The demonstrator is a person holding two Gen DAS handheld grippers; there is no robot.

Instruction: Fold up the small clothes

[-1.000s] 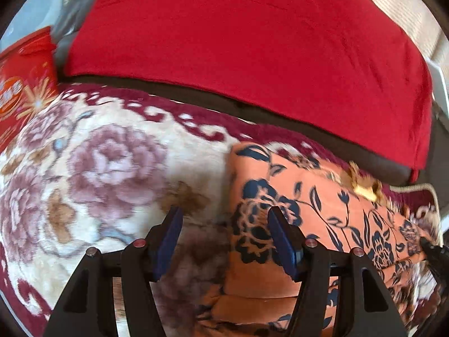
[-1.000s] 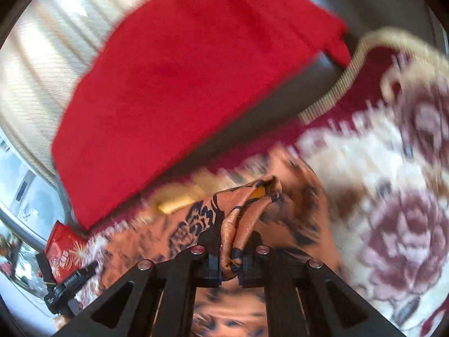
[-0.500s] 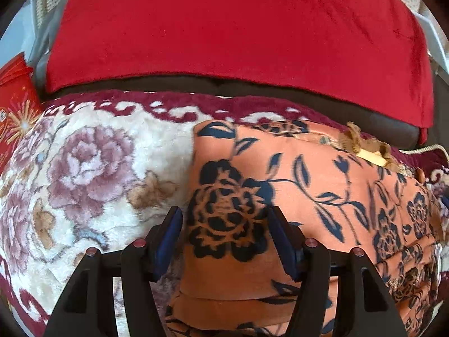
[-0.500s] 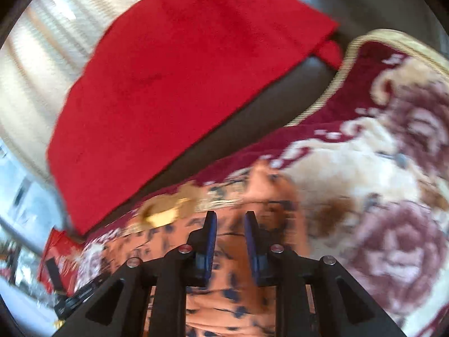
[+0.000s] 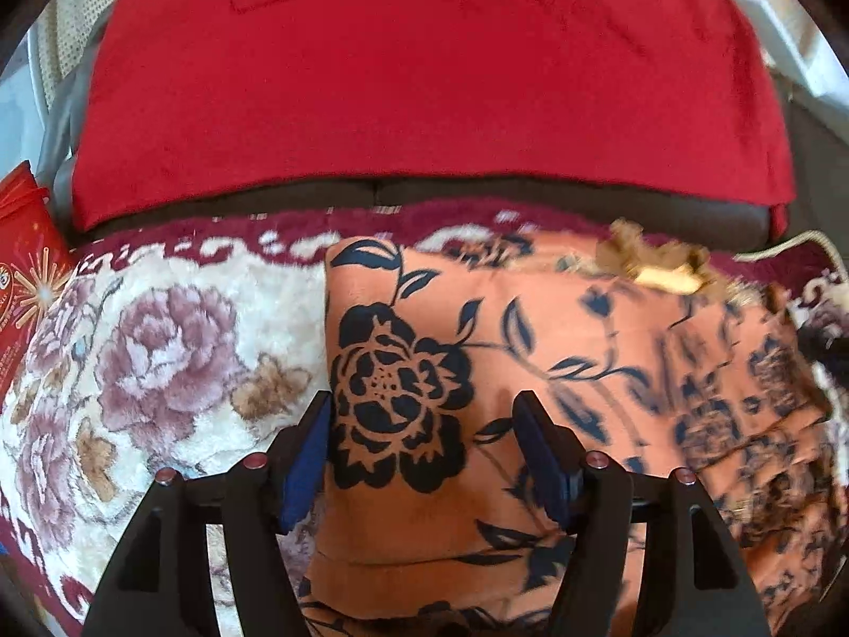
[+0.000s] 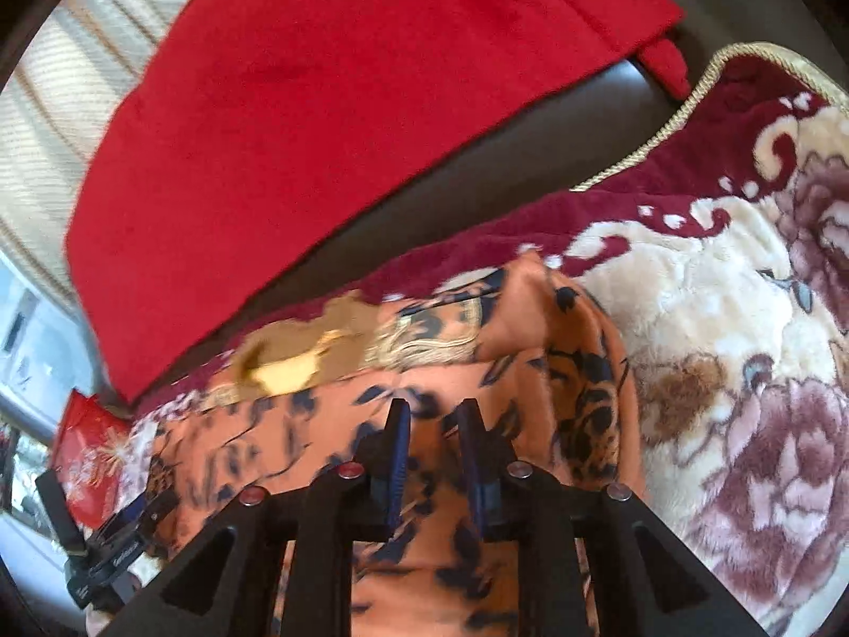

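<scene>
An orange garment with dark blue flowers [image 5: 530, 361] lies folded on a cream floral blanket [image 5: 159, 350]. It has a gold lace collar [image 5: 658, 265] at its far edge. My left gripper [image 5: 424, 409] is open and empty, held just above the garment's left part. In the right wrist view the garment [image 6: 557, 371] lies under my right gripper [image 6: 432, 409], which is open a little and holds nothing. The left gripper shows at that view's lower left [image 6: 111, 547].
A red blanket [image 5: 424, 79] covers the dark sofa back beyond the garment. A red printed bag [image 5: 26, 265] stands at the far left. The blanket's dark red border [image 6: 716, 170] with a gold cord runs along the right.
My right gripper has let go of the garment fold and opened a little. The fold now lies flat. My left gripper has moved right, over the garment.
</scene>
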